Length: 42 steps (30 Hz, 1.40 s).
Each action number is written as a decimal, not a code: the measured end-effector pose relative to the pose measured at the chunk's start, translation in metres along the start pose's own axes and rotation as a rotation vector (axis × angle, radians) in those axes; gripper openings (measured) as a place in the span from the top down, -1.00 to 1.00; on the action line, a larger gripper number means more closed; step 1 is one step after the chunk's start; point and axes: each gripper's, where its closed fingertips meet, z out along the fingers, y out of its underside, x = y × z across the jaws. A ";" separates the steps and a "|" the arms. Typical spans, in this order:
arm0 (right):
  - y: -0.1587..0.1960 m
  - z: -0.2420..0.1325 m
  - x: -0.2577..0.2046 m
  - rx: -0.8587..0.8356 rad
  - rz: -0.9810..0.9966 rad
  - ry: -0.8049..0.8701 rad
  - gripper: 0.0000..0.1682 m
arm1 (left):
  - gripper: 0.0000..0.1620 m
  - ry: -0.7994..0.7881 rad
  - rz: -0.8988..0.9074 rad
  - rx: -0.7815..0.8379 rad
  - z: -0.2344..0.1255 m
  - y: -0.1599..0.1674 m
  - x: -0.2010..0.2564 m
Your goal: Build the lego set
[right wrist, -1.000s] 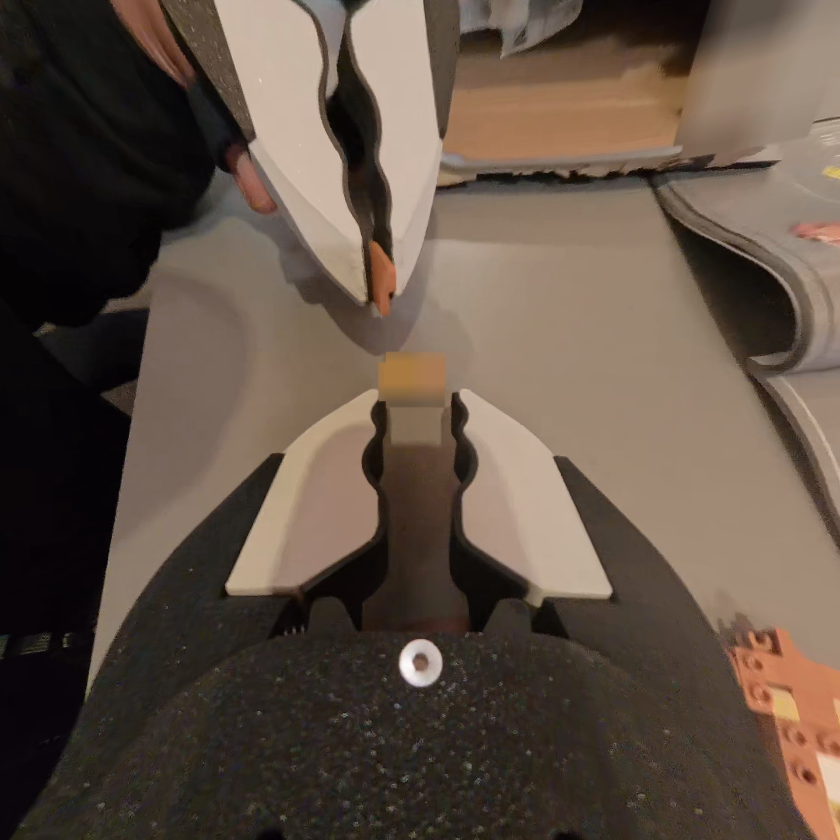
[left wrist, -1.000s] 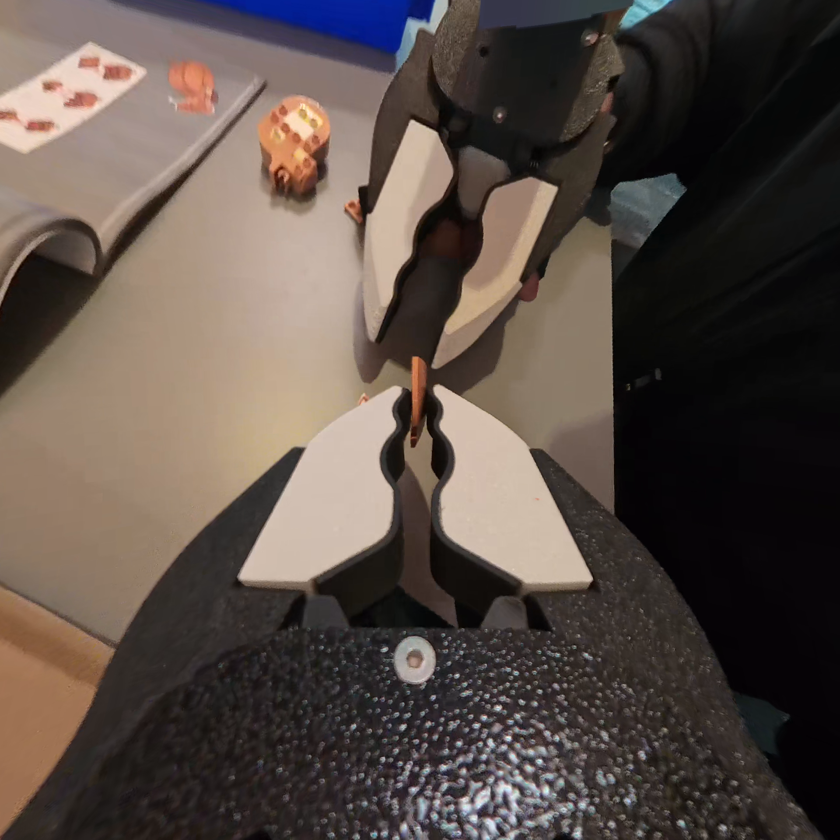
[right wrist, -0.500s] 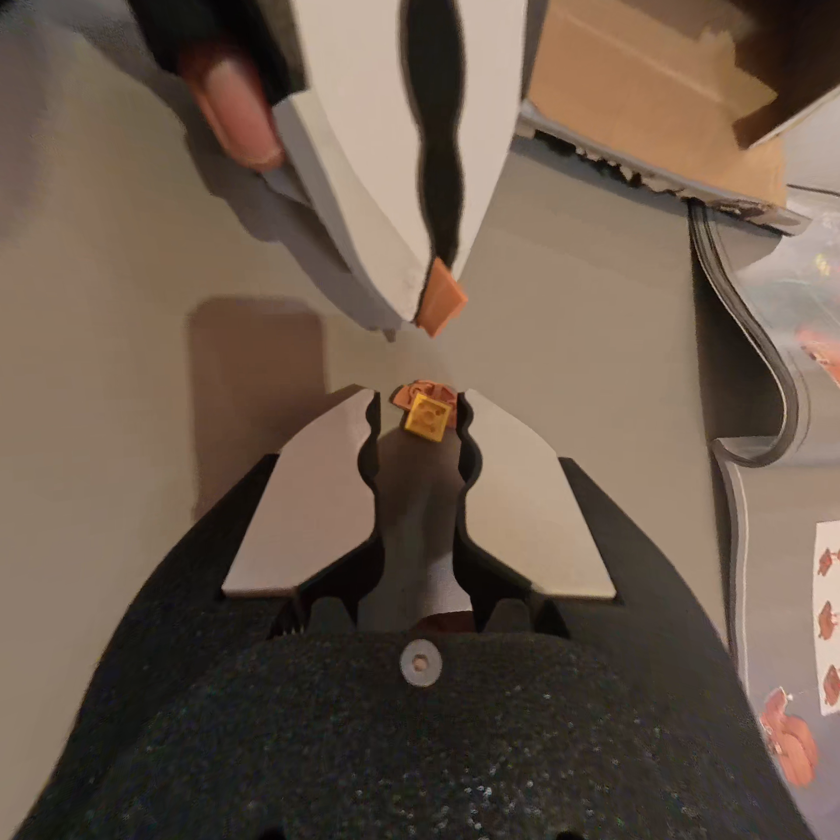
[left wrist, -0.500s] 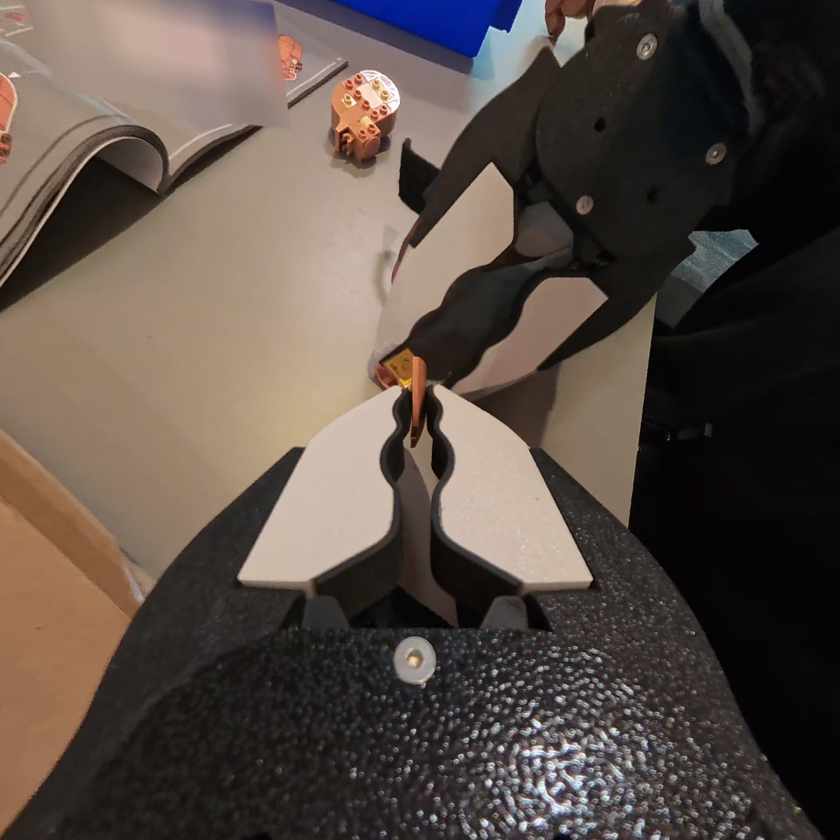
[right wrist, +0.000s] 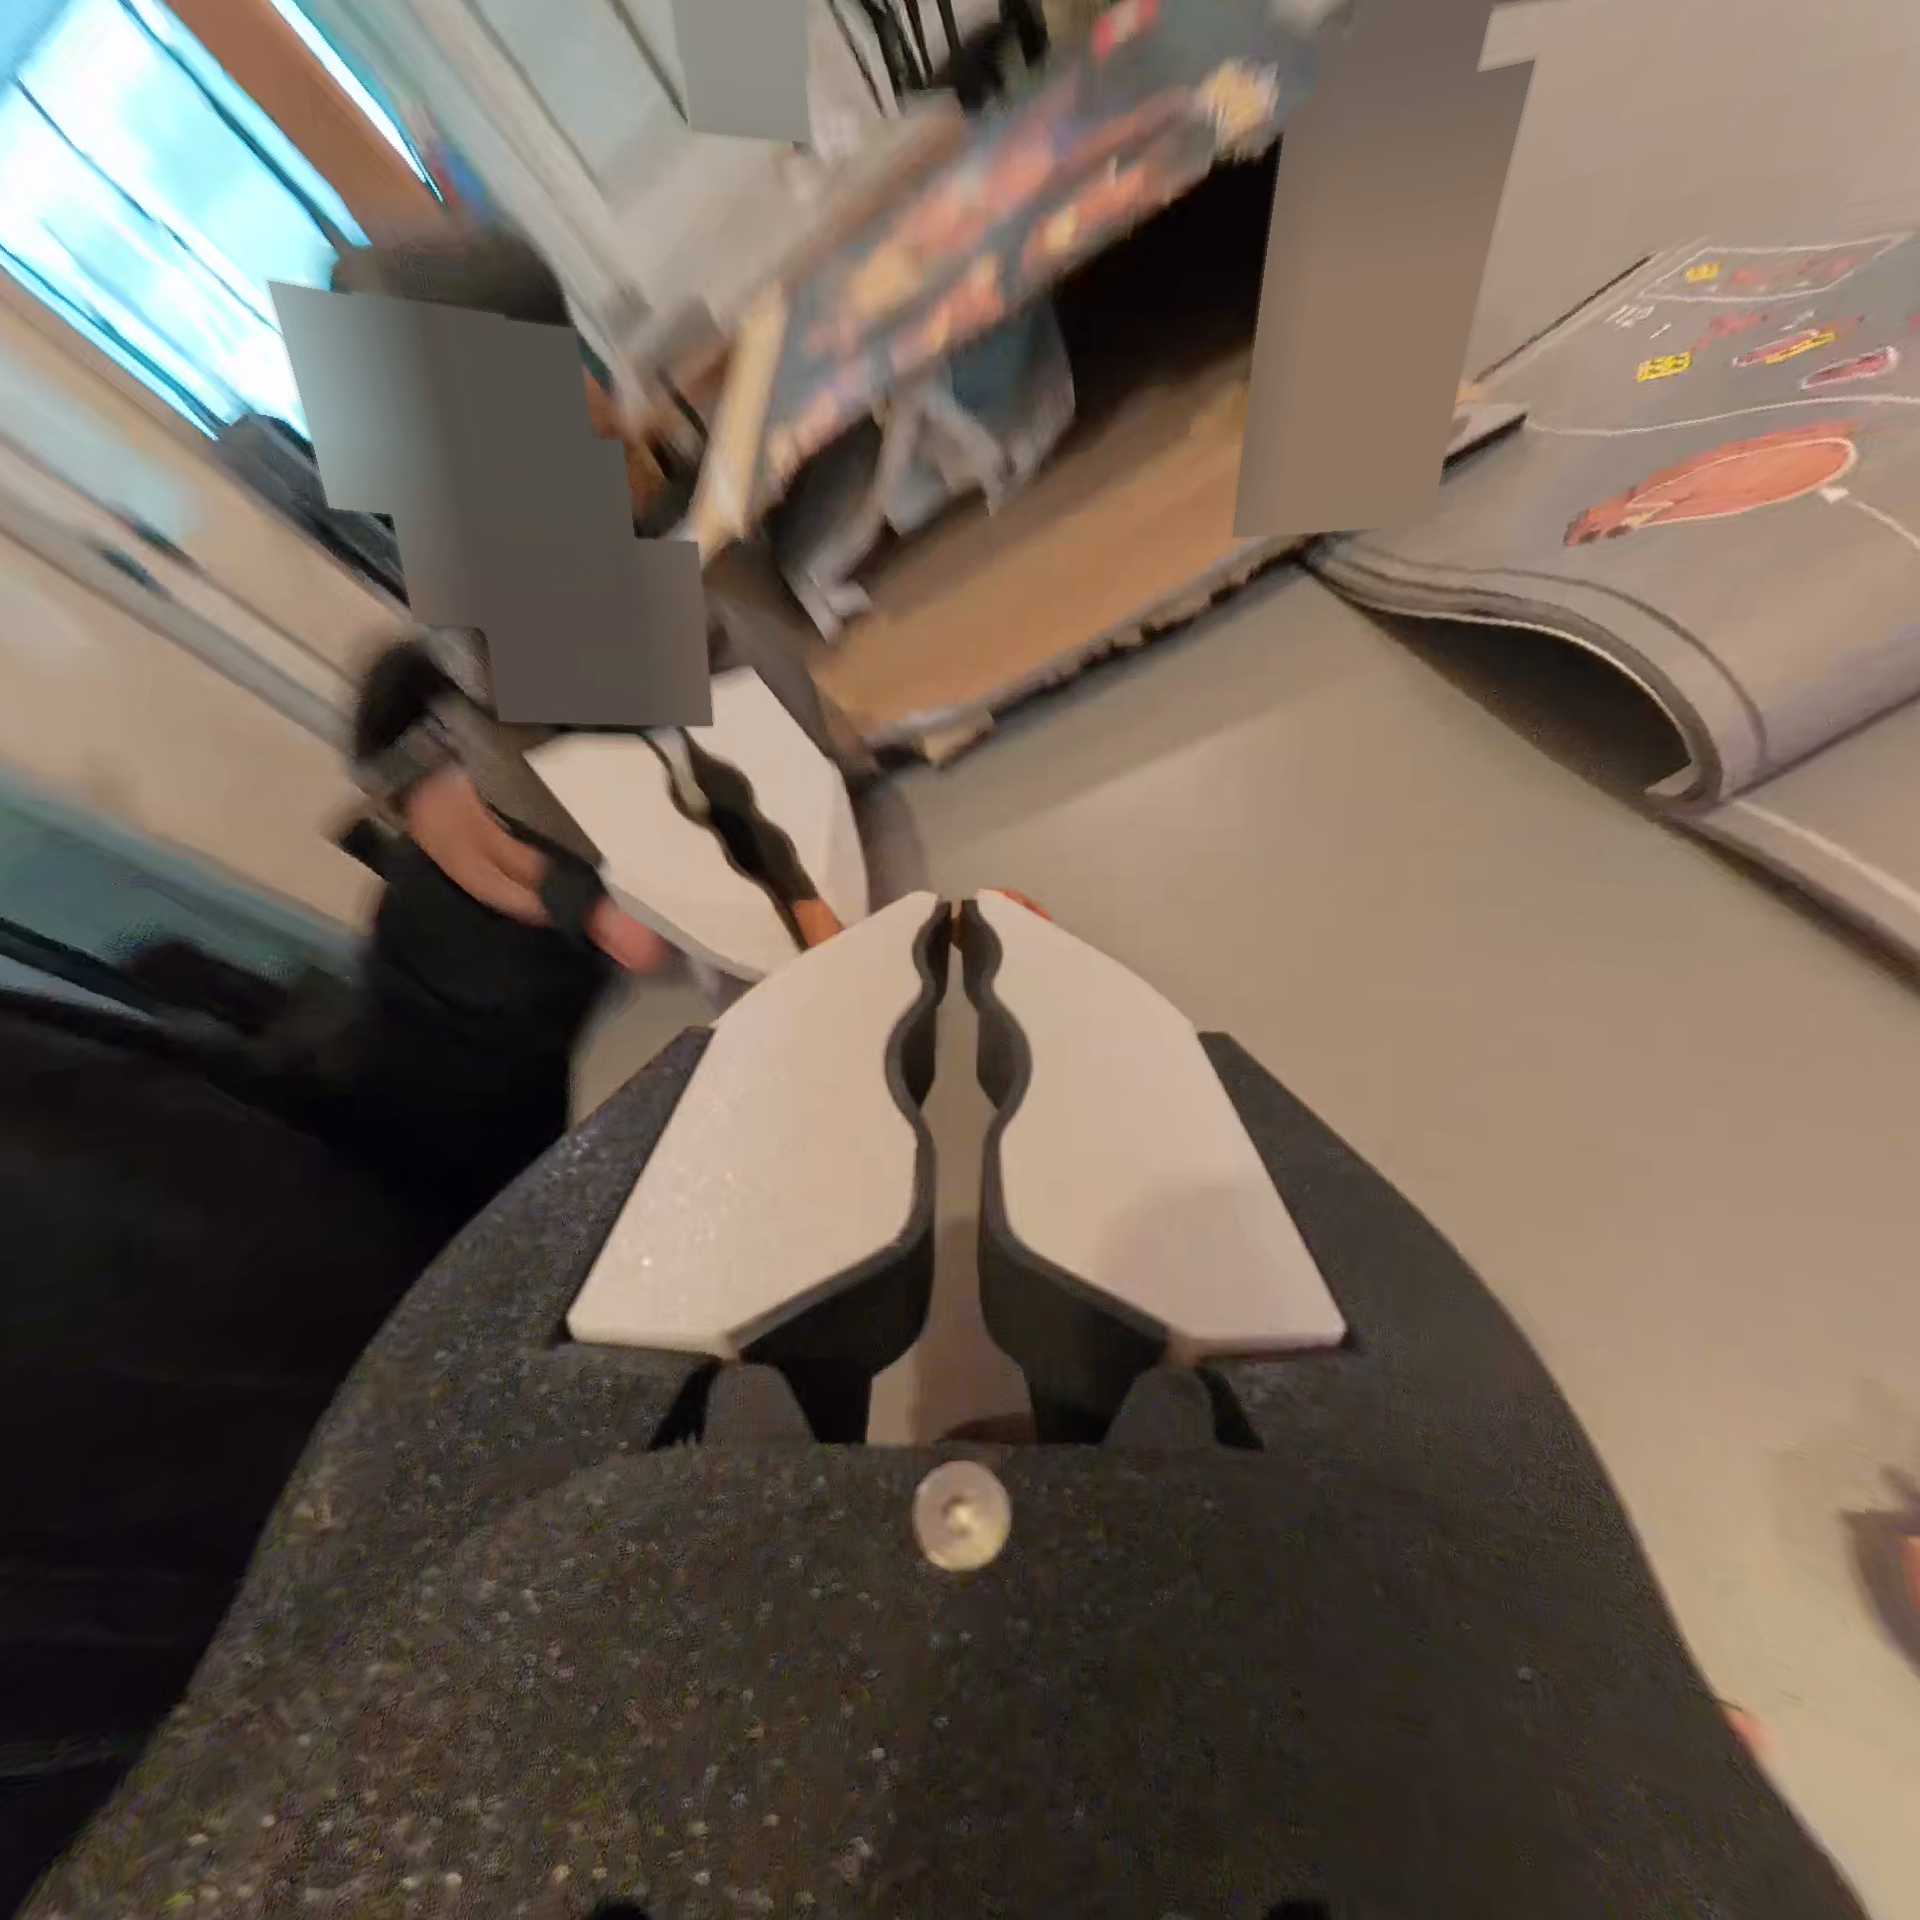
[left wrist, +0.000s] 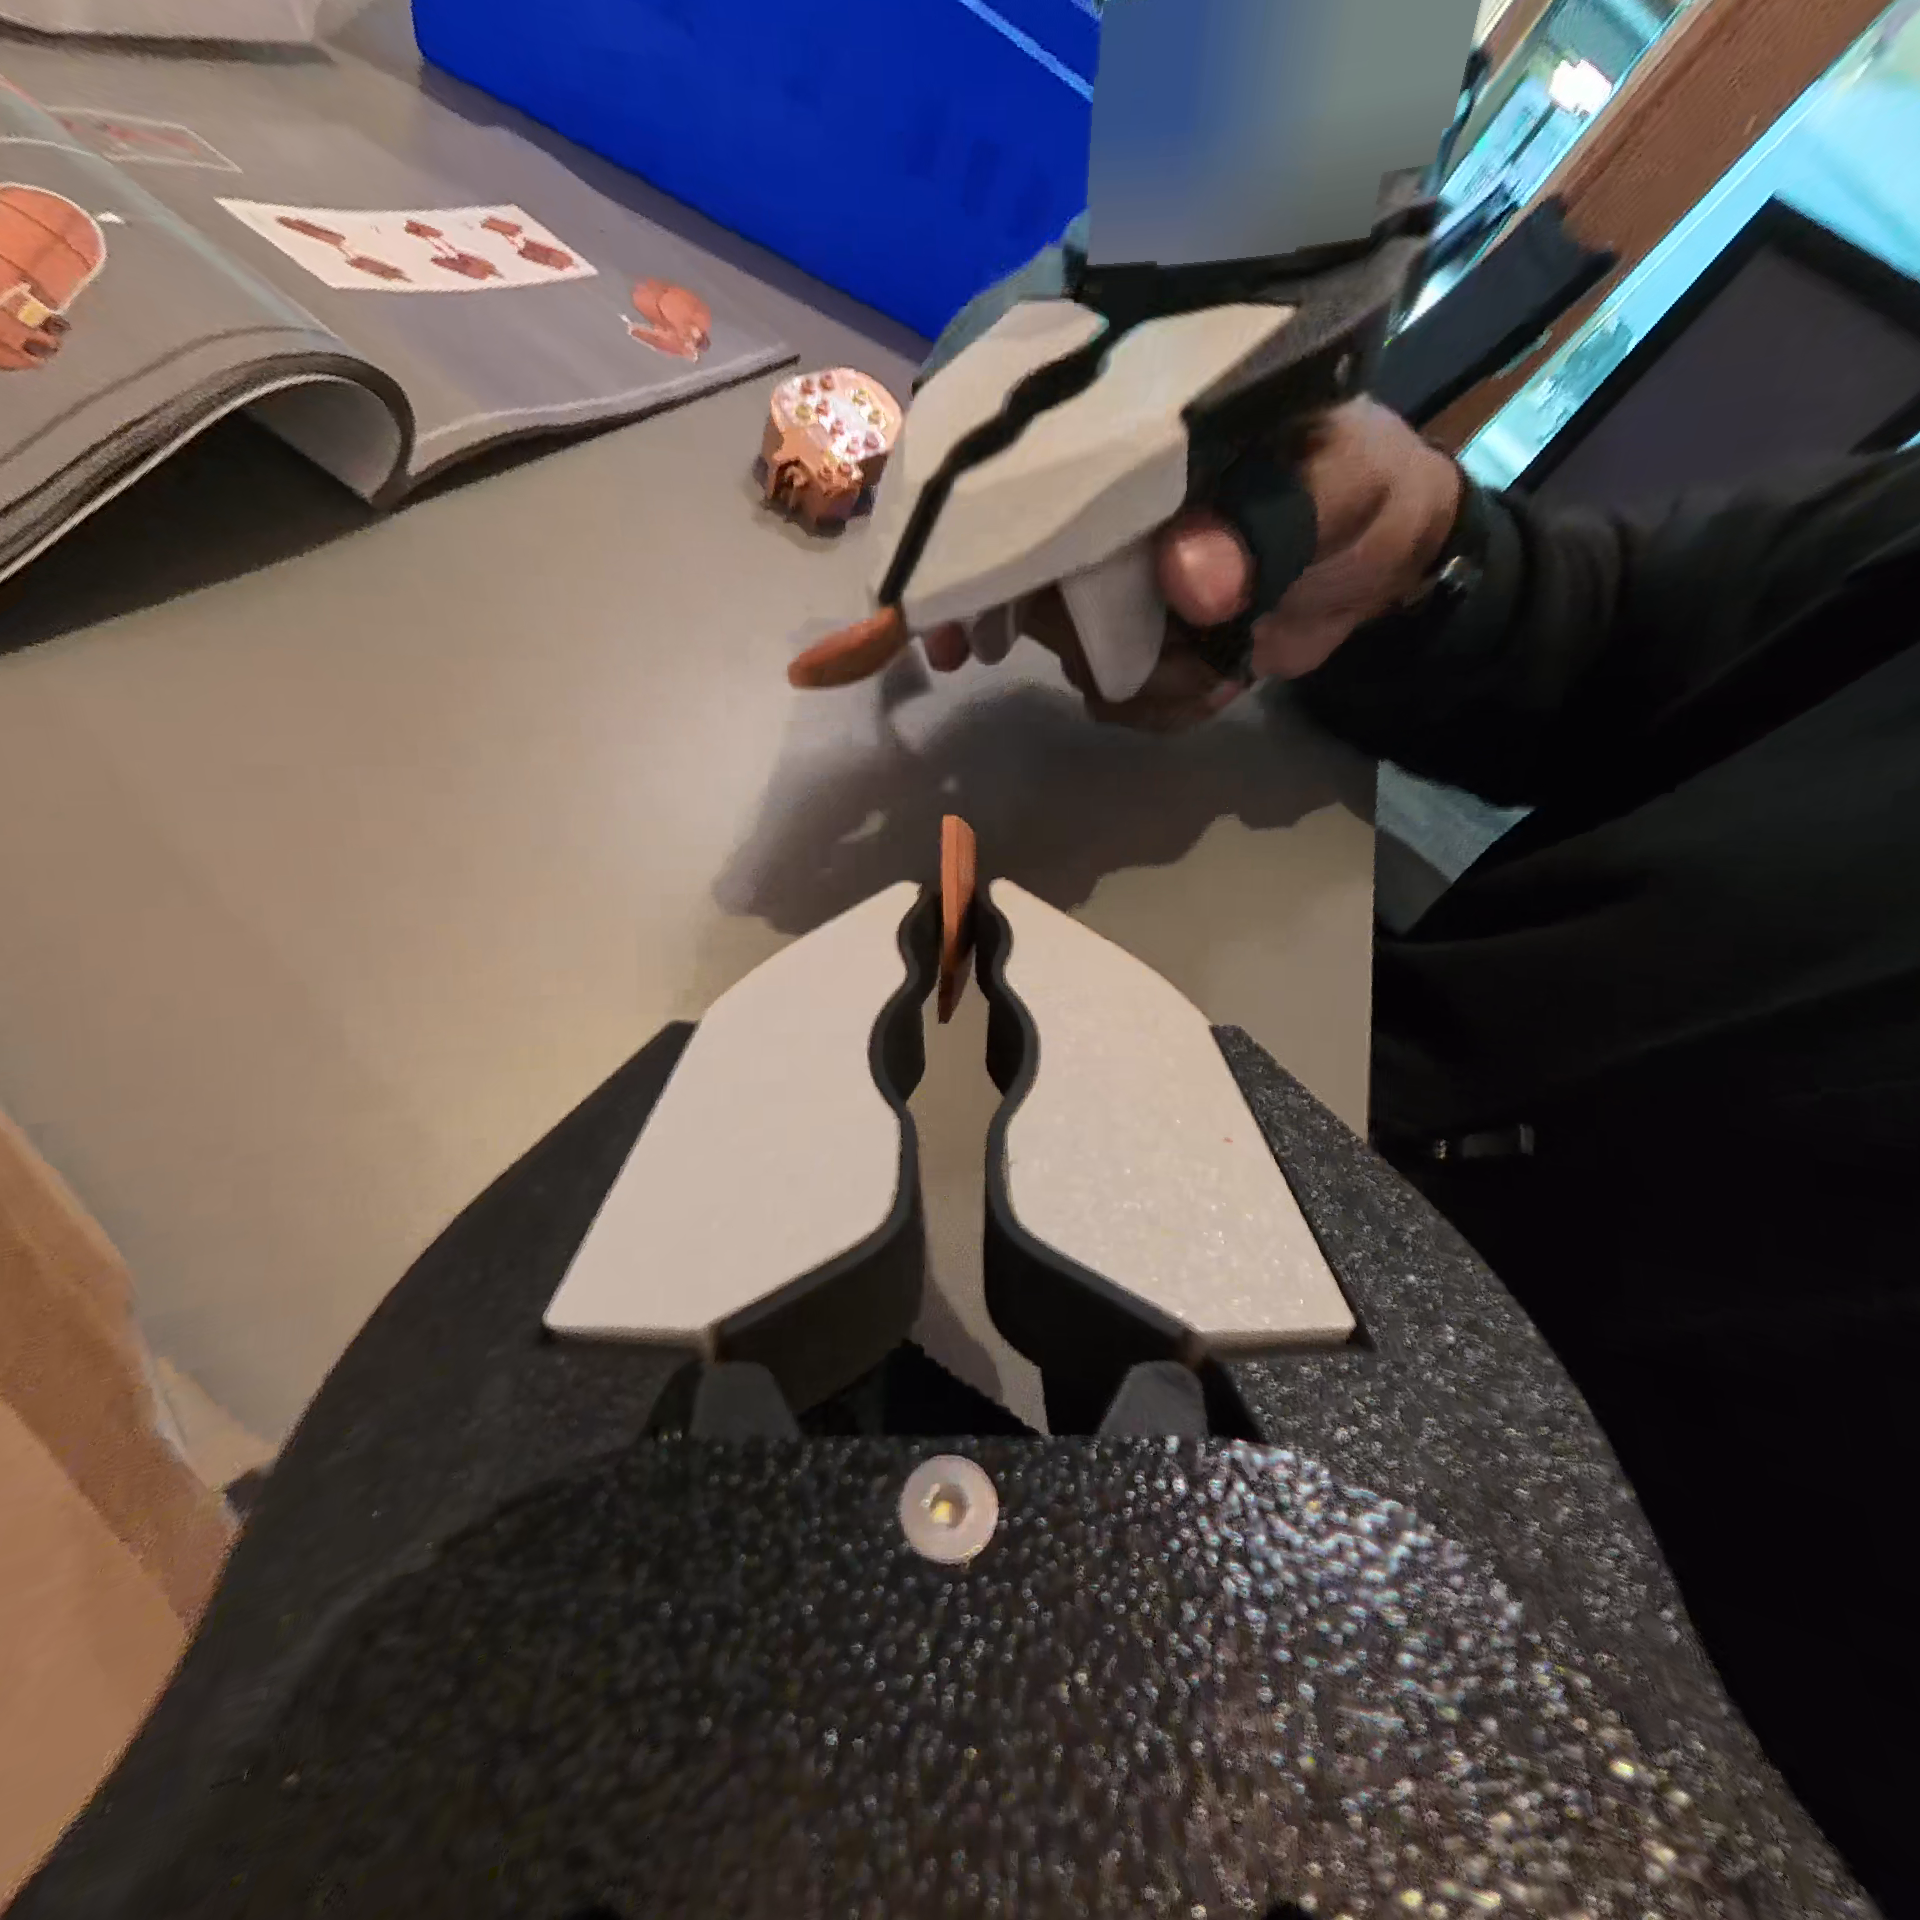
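Pinching a thin brown Lego plate (left wrist: 956, 914) edge-up between its closed fingertips, the left gripper (left wrist: 954, 902) hangs above the grey table (left wrist: 364, 831). Farther off, the right gripper (left wrist: 896, 613) is clamped on a brown rounded Lego piece (left wrist: 844, 651) jutting from its tips, held in the air just beyond. A round brown Lego assembly (left wrist: 826, 436) sits near the open instruction booklet (left wrist: 312, 343), well behind both.

Two grippers (left wrist: 954, 896) (left wrist: 896, 613), two brown plates (left wrist: 956, 914) (left wrist: 847, 652), one booklet (left wrist: 312, 312), one round assembly (left wrist: 828, 436).
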 end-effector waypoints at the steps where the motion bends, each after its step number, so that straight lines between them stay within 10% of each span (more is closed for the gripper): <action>1: -0.009 -0.005 -0.003 0.079 0.079 -0.061 0.98 | 0.93 0.014 -0.016 0.027 0.000 -0.004 0.001; 7: -0.043 -0.037 -0.018 0.464 0.453 -0.442 0.99 | 0.93 0.188 -0.138 0.252 0.000 -0.037 0.019; 17: -0.042 -0.038 -0.050 0.459 0.485 -0.645 0.98 | 0.93 0.232 -0.213 0.293 0.022 -0.049 0.023; 42: -0.007 -0.028 -0.011 0.330 0.531 -0.304 1.00 | 0.93 0.183 -0.225 0.267 0.021 -0.046 0.012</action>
